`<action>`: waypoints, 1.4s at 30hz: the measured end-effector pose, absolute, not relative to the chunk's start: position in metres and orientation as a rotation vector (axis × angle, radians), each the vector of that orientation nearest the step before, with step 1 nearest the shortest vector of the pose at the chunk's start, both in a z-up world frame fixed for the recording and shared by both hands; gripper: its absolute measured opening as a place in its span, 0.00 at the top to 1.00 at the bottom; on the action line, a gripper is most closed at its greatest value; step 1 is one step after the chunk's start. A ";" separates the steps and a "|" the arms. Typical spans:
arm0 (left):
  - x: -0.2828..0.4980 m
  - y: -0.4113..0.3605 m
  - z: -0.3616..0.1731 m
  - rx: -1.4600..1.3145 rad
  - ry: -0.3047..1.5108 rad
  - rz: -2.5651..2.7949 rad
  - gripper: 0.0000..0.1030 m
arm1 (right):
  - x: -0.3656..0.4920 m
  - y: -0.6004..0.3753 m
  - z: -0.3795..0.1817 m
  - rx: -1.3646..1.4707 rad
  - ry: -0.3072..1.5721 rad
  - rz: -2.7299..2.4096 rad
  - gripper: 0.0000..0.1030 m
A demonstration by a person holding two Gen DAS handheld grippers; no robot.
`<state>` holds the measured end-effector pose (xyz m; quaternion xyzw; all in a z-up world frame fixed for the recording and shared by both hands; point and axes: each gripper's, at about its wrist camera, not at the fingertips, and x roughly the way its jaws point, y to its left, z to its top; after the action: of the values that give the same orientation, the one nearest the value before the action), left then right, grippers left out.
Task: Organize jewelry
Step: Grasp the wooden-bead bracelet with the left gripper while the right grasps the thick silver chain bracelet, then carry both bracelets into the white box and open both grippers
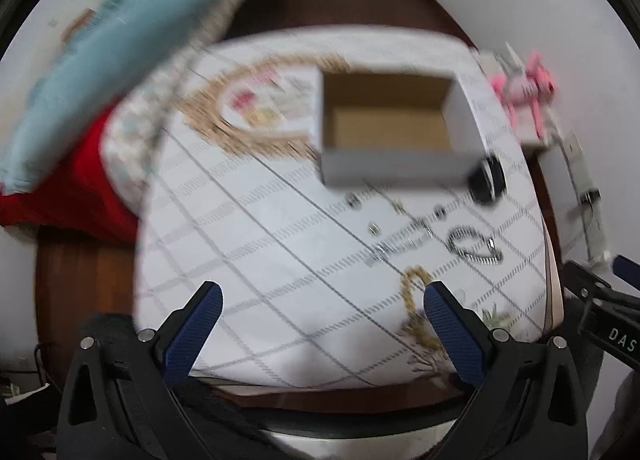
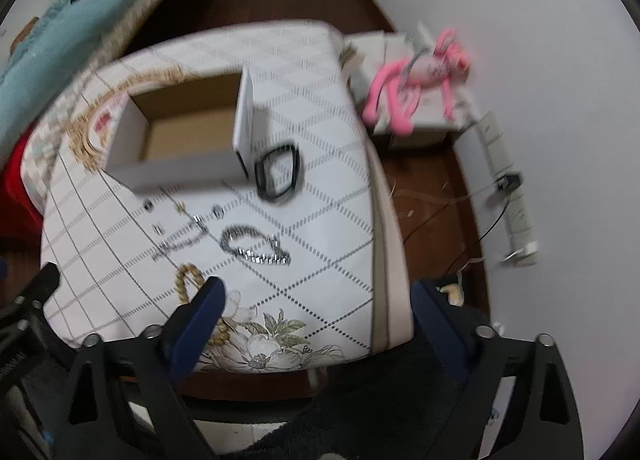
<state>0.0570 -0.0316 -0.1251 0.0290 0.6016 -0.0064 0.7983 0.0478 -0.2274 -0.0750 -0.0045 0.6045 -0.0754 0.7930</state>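
An open, empty cardboard box (image 1: 388, 119) (image 2: 184, 131) stands on the white patterned table (image 1: 248, 244) (image 2: 320, 219). In front of it lie small earrings (image 1: 353, 200) (image 2: 149, 204), thin silver chains (image 1: 394, 246) (image 2: 180, 242), a silver bracelet (image 1: 474, 246) (image 2: 256, 246), a gold chain (image 1: 414, 292) (image 2: 186, 280) and a black bangle (image 1: 486, 179) (image 2: 278, 171). My left gripper (image 1: 324, 296) is open and empty over the table's near edge. My right gripper (image 2: 316, 292) is open and empty, above the table's near right corner.
A pink plush toy (image 2: 416, 83) (image 1: 524, 87) lies on a grey box right of the table. A power strip (image 2: 508, 187) lies along the wall. A light blue cushion (image 1: 104, 71) and red cloth (image 1: 72, 187) are at the left. Dark wooden floor surrounds the table.
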 end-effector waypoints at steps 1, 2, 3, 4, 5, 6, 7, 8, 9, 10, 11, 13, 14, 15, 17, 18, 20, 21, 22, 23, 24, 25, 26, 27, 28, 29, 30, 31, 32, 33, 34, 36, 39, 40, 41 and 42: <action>0.058 -0.036 -0.137 0.063 1.316 -0.021 0.05 | 0.050 -0.230 -0.087 0.002 1.319 -0.162 0.11; 0.060 -0.040 -0.150 0.058 1.349 -0.037 0.06 | 0.051 -0.233 -0.098 0.012 1.331 -0.160 0.12; 0.062 -0.043 -0.163 0.050 1.380 -0.053 0.11 | 0.051 -0.235 -0.106 0.017 1.338 -0.157 0.15; 0.064 -0.047 -0.175 0.044 1.407 -0.062 0.16 | 0.051 -0.236 -0.115 0.020 1.348 -0.156 0.16; 0.065 -0.051 -0.185 0.038 1.431 -0.074 0.17 | 0.052 -0.237 -0.124 0.021 1.362 -0.157 0.18; 0.068 -0.054 -0.195 0.032 1.453 -0.084 0.19 | 0.054 -0.238 -0.130 0.026 1.371 -0.151 0.23; 0.069 -0.057 -0.200 0.027 1.464 -0.091 0.20 | 0.055 -0.239 -0.137 0.030 1.376 -0.146 0.25; 0.070 -0.060 -0.207 0.026 1.472 -0.102 0.21 | 0.056 -0.241 -0.143 0.028 1.383 -0.148 0.27; 0.070 -0.063 -0.211 0.033 1.478 -0.105 0.23 | 0.057 -0.241 -0.147 0.027 1.388 -0.148 0.29; 0.071 -0.066 -0.214 0.035 1.482 -0.113 0.24 | 0.058 -0.241 -0.150 0.027 1.389 -0.148 0.30; 0.071 -0.069 -0.216 0.037 1.482 -0.123 0.24 | 0.060 -0.242 -0.153 0.027 1.388 -0.146 0.33; 0.070 -0.073 -0.219 0.056 1.482 -0.132 0.31 | 0.062 -0.243 -0.156 0.025 1.390 -0.142 0.34; 0.071 -0.074 -0.220 0.060 1.481 -0.136 0.33 | 0.063 -0.243 -0.157 0.024 1.390 -0.139 0.35; 0.070 -0.075 -0.221 0.068 1.481 -0.137 0.38 | 0.065 -0.244 -0.158 0.024 1.390 -0.136 0.35; 0.070 -0.076 -0.223 0.075 1.487 -0.143 0.48 | 0.068 -0.245 -0.160 0.023 1.392 -0.131 0.35; 0.070 -0.075 -0.224 0.079 1.489 -0.144 0.59 | 0.070 -0.245 -0.160 0.023 1.394 -0.130 0.35; 0.069 -0.074 -0.224 0.097 1.481 -0.147 0.68 | 0.072 -0.246 -0.161 0.024 1.396 -0.127 0.35; 0.071 -0.074 -0.222 0.112 1.471 -0.151 0.75 | 0.074 -0.247 -0.161 0.027 1.397 -0.126 0.35; 0.072 -0.073 -0.222 0.123 1.463 -0.152 0.88 | 0.075 -0.248 -0.161 0.029 1.397 -0.126 0.35; 0.073 -0.070 -0.221 0.116 1.460 -0.159 0.93 | 0.075 -0.249 -0.161 0.031 1.398 -0.125 0.35; 0.074 -0.066 -0.220 0.101 1.462 -0.162 0.93 | 0.077 -0.250 -0.162 0.035 1.398 -0.126 0.35; 0.076 -0.061 -0.218 0.091 1.459 -0.155 0.93 | 0.079 -0.252 -0.162 0.043 1.398 -0.128 0.35; 0.077 -0.055 -0.217 0.086 1.453 -0.149 0.93 | 0.080 -0.255 -0.163 0.052 1.399 -0.130 0.35; 0.078 -0.048 -0.215 0.082 1.443 -0.138 0.94 | 0.081 -0.256 -0.163 0.060 1.399 -0.131 0.35; 0.079 -0.041 -0.212 0.076 1.435 -0.126 0.94 | 0.082 -0.259 -0.165 0.074 1.398 -0.131 0.35; 0.080 -0.034 -0.209 0.067 1.430 -0.120 0.94 | 0.084 -0.261 -0.166 0.089 1.397 -0.132 0.35; 0.081 -0.026 -0.205 0.057 1.420 -0.109 0.94 | 0.085 -0.264 -0.168 0.104 1.397 -0.130 0.35; 0.082 -0.020 -0.202 0.052 1.412 -0.100 0.94 | 0.087 -0.267 -0.172 0.130 1.399 -0.121 0.35; 0.083 -0.014 -0.198 0.047 1.405 -0.094 0.94 | 0.089 -0.267 -0.174 0.147 1.400 -0.114 0.35; 0.083 -0.009 -0.196 0.044 1.397 -0.090 0.94 | 0.091 -0.268 -0.177 0.165 1.401 -0.104 0.35; 0.083 -0.005 -0.193 0.043 1.390 -0.085 0.94 | 0.092 -0.267 -0.181 0.183 1.406 -0.089 0.35; 0.083 0.004 -0.185 0.042 1.369 -0.079 0.94 | 0.095 -0.262 -0.189 0.199 1.412 -0.063 0.35; 0.086 0.003 -0.178 0.037 1.352 -0.083 0.94 | 0.099 -0.249 -0.201 0.160 1.418 -0.049 0.35; 0.085 0.006 -0.178 0.037 1.345 -0.086 0.94 | 0.100 -0.243 -0.207 0.141 1.436 -0.044 0.35; 0.087 0.005 -0.177 0.036 1.341 -0.091 0.94 | 0.099 -0.238 -0.212 0.124 1.453 -0.048 0.36; 0.090 0.002 -0.172 0.034 1.335 -0.096 0.94 | 0.098 -0.233 -0.211 0.096 1.429 -0.052 0.44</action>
<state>0.0902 0.0024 -0.1720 0.0159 0.6188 -0.0443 0.7842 0.0985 -0.2331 -0.2113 0.0440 0.6547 -0.0236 0.7542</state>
